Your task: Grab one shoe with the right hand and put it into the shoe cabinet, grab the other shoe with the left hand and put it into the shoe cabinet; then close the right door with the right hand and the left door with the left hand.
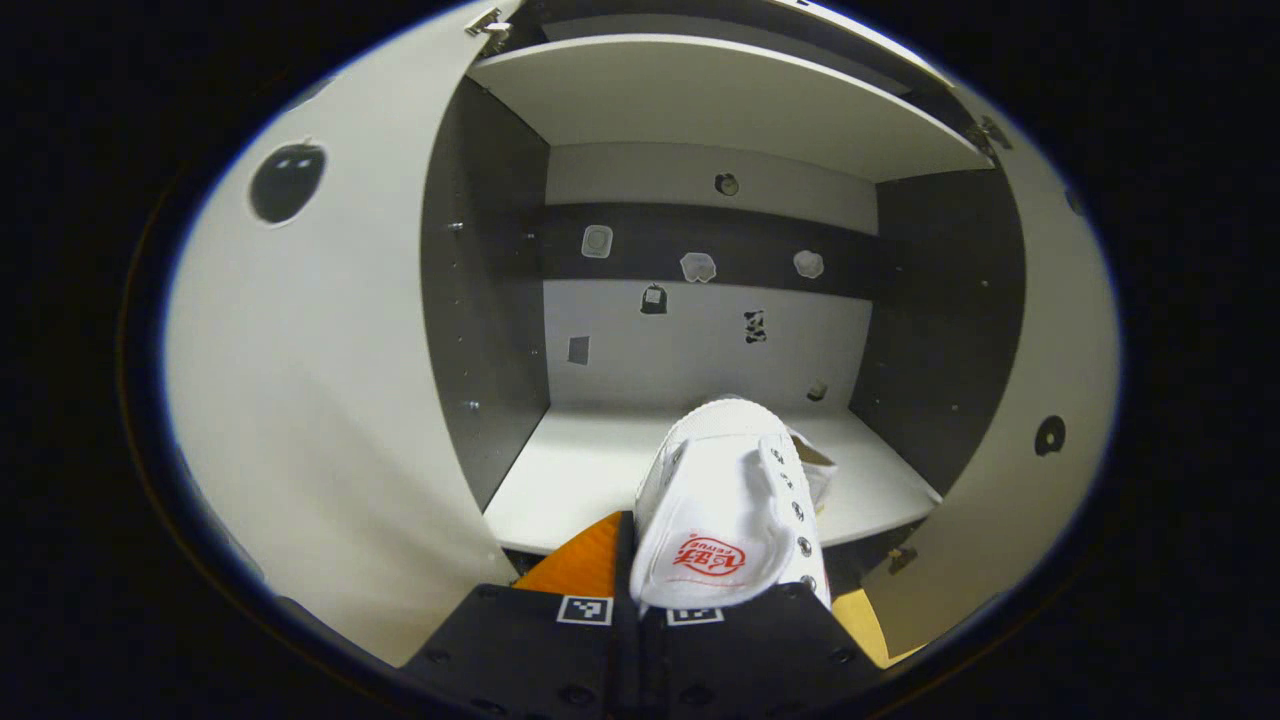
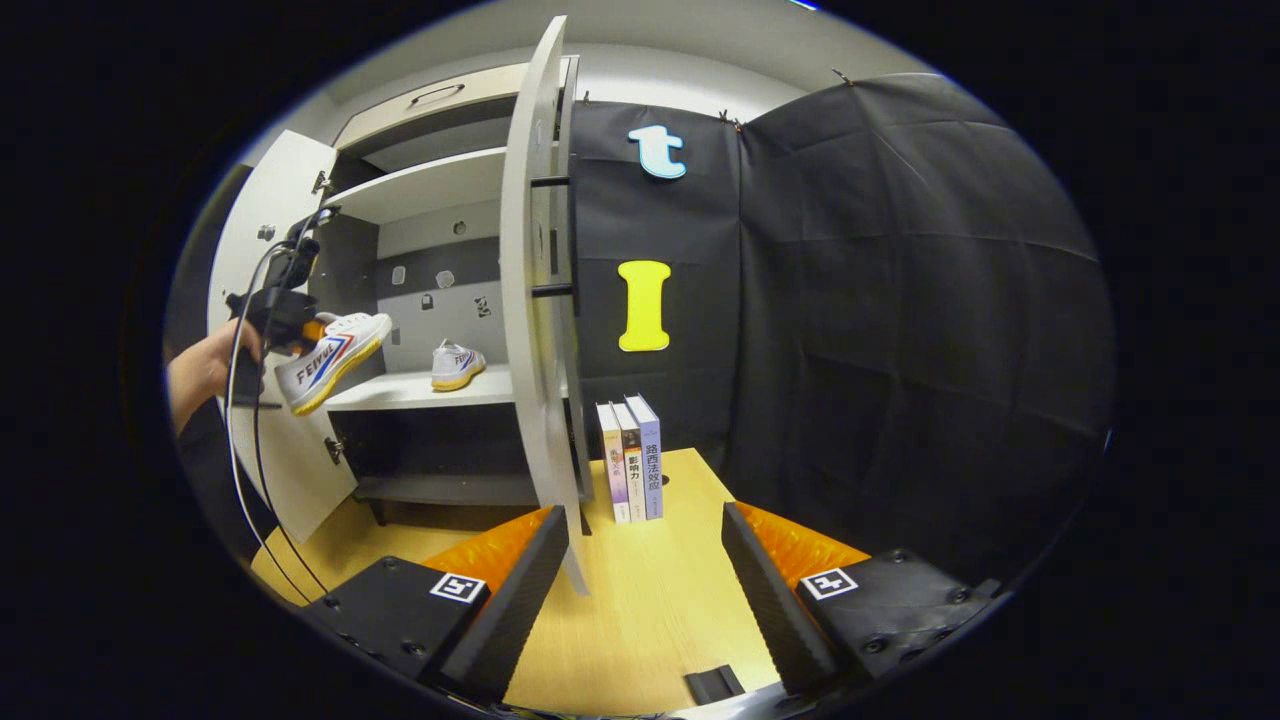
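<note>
The left gripper (image 1: 640,600) is pinching the white sneaker (image 1: 725,500) by its heel, risking catching the cabinet shelf (image 1: 580,470); the right gripper (image 2: 645,590) is spread empty

Held shoe (image 2: 330,358): white upper, red and blue side stripes, yellow sole; red logo on tongue. Second shoe (image 2: 457,364) on shelf (image 2: 400,392): white, yellow sole. Cabinet (image 1: 700,340): white doors and shelves, dark grey side walls, dark band across pale back panel. Table (image 2: 640,590): light wood grain. Books (image 2: 630,458): pale lilac and white spines.
</note>
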